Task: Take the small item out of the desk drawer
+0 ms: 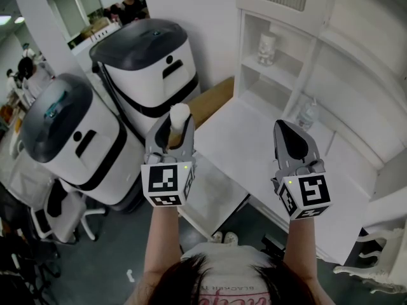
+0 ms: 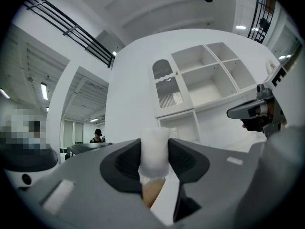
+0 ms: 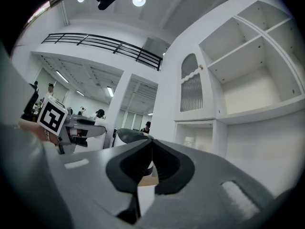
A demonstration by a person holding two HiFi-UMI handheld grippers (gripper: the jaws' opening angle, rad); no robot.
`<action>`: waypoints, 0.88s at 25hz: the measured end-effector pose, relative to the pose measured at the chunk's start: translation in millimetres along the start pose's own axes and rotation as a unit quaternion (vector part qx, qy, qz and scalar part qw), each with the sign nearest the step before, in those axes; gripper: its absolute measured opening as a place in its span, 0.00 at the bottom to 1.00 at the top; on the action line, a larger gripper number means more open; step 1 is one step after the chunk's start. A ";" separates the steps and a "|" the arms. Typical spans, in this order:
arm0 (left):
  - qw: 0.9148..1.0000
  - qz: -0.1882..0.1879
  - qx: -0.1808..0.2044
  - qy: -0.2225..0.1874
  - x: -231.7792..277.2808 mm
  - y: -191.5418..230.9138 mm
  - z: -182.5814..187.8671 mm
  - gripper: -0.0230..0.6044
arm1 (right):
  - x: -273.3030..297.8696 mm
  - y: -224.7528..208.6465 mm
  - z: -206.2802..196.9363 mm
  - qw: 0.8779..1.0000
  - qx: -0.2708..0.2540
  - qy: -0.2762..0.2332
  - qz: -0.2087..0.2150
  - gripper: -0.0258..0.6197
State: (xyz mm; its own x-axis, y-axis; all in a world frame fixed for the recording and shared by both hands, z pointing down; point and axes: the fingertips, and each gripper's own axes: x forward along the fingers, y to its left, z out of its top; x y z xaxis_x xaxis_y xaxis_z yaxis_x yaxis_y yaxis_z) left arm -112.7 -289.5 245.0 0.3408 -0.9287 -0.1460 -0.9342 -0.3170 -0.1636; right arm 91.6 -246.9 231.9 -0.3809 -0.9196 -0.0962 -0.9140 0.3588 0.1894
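My left gripper is shut on a small white cylinder-shaped item, held upright above the left edge of the white desk. In the left gripper view the white item stands pinched between the dark pads, and my left gripper points about level toward the shelves. My right gripper hovers over the desk top with its jaws together and nothing between them; the right gripper looks the same in its own view. A pulled-out white drawer shows below the desk edge.
A white hutch with open shelves stands at the back of the desk; a white jar sits on one shelf and a clear bottle by its base. Two large white and grey machines stand left. Office chairs lower left.
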 end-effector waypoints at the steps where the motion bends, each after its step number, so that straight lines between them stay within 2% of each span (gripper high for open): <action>1: 1.000 -0.001 0.002 -0.002 0.2 0.3 2.7 0.32 | 0.5 -0.6 3.4 1.000 -0.003 -0.002 -0.001 0.04; 9: 1.000 -0.001 0.004 -0.024 0.4 8.3 26.3 0.32 | 2.4 -12.6 19.6 1.000 -0.013 -0.015 -0.023 0.04; 22: 0.999 -0.003 0.008 -0.036 2.5 11.8 36.4 0.32 | 6.6 -15.0 25.1 0.999 -0.021 -0.020 -0.024 0.04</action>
State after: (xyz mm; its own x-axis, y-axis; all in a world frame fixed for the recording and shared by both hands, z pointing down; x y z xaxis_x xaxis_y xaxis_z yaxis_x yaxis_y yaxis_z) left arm -119.1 -288.5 207.2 0.3542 -0.9101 -0.2151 -0.9303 -0.3193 -0.1806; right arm 99.3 -254.3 203.9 -0.3426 -0.9281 -0.1455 -0.9251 0.3064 0.2243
